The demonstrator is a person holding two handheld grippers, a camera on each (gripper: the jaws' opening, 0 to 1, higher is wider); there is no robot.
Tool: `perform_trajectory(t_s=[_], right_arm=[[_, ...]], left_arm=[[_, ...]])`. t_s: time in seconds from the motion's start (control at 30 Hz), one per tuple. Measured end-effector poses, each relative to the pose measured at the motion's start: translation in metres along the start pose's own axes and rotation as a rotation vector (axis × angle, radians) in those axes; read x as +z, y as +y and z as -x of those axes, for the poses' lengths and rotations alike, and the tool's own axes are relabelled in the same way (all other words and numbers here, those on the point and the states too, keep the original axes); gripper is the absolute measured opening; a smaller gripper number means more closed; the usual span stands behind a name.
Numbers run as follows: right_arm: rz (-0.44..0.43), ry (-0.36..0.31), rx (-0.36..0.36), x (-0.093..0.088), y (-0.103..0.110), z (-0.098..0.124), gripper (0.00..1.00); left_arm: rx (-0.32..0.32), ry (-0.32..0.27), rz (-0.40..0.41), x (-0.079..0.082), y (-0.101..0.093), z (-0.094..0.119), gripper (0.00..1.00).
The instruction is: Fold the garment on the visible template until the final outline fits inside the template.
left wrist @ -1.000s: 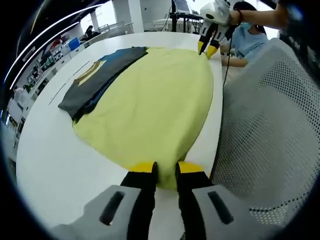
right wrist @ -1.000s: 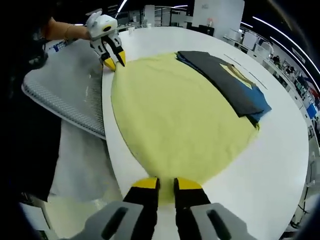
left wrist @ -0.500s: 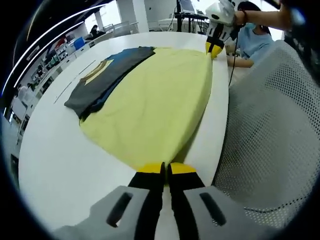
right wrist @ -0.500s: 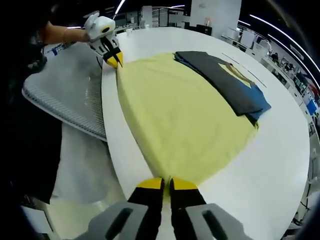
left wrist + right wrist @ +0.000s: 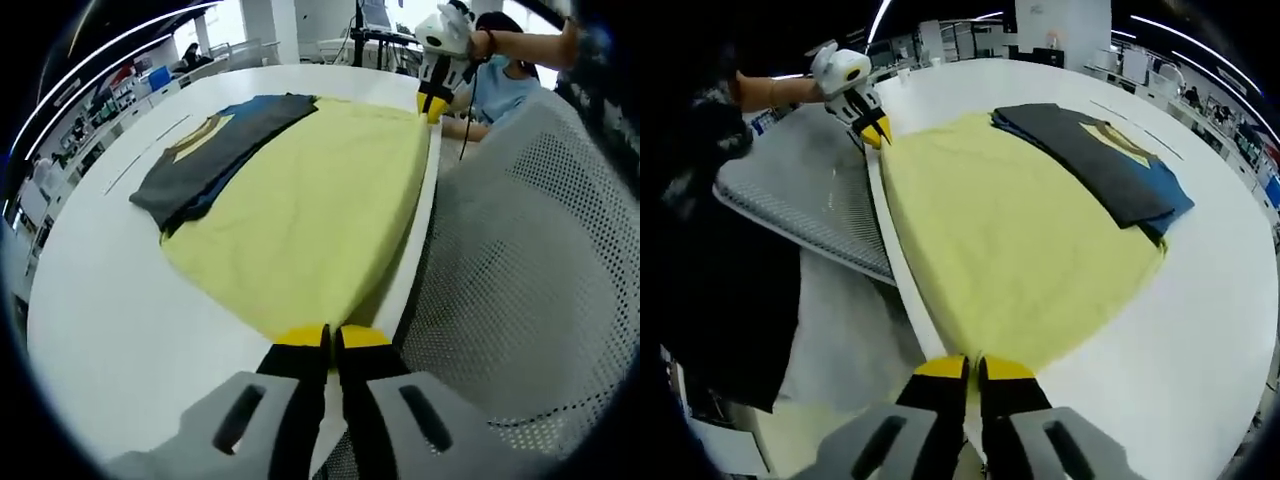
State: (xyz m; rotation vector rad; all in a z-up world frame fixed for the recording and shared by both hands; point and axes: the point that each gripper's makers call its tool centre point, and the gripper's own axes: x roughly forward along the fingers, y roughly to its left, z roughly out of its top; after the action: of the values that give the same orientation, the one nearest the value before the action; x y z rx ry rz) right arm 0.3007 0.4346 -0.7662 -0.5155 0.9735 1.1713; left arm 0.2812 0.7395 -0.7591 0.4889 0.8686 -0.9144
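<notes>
A large yellow garment (image 5: 310, 200) lies spread flat on the white table (image 5: 110, 310). My left gripper (image 5: 331, 337) is shut on its near edge, right at the table's rim. At the cloth's far corner, my right gripper (image 5: 432, 103) is pinched shut on it too. In the right gripper view the same yellow garment (image 5: 1010, 240) stretches away from my right gripper (image 5: 972, 368), which is shut on its edge. My left gripper (image 5: 876, 130) grips the far corner there. The held edge runs taut along the table's rim between the two grippers.
A folded dark grey and blue garment (image 5: 215, 150) with a yellow print overlaps the yellow cloth's far side (image 5: 1110, 160). A grey mesh chair (image 5: 520, 260) stands against the table's edge (image 5: 800, 190). A person in blue (image 5: 505, 75) sits beyond it.
Both grippers stood open at the yellow garment's edge a second ago and have shut on it. The held edge has been drawn straight along the table's rim.
</notes>
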Motion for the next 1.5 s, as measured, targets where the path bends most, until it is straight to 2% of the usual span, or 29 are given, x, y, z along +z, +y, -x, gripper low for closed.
perform_trajectory(t_s=[0.3, 0.5, 0.6, 0.9, 1.17, 1.5], right_arm=[[0.008, 0.025, 0.059, -0.006, 0.018, 0.003, 0.00], [0.023, 0.045, 0.102, -0.011, 0.029, 0.010, 0.00], [0.005, 0.030, 0.104, -0.011, 0.028, 0.012, 0.00], [-0.017, -0.031, 0.056, 0.003, 0.018, 0.021, 0.00], [-0.031, -0.120, -0.029, 0.025, -0.007, 0.037, 0.00], [-0.015, -0.183, -0.089, 0.051, -0.032, 0.054, 0.00]], left_arm=[[-0.039, 0.013, -0.015, -0.006, -0.017, 0.005, 0.00], [-0.100, 0.014, -0.005, -0.007, -0.031, 0.010, 0.00], [-0.104, 0.014, 0.001, -0.007, -0.032, 0.010, 0.00], [-0.034, -0.041, 0.030, 0.014, -0.009, 0.021, 0.00], [0.040, -0.078, 0.024, 0.031, 0.012, 0.029, 0.00], [0.091, -0.113, 0.008, 0.049, 0.035, 0.039, 0.00]])
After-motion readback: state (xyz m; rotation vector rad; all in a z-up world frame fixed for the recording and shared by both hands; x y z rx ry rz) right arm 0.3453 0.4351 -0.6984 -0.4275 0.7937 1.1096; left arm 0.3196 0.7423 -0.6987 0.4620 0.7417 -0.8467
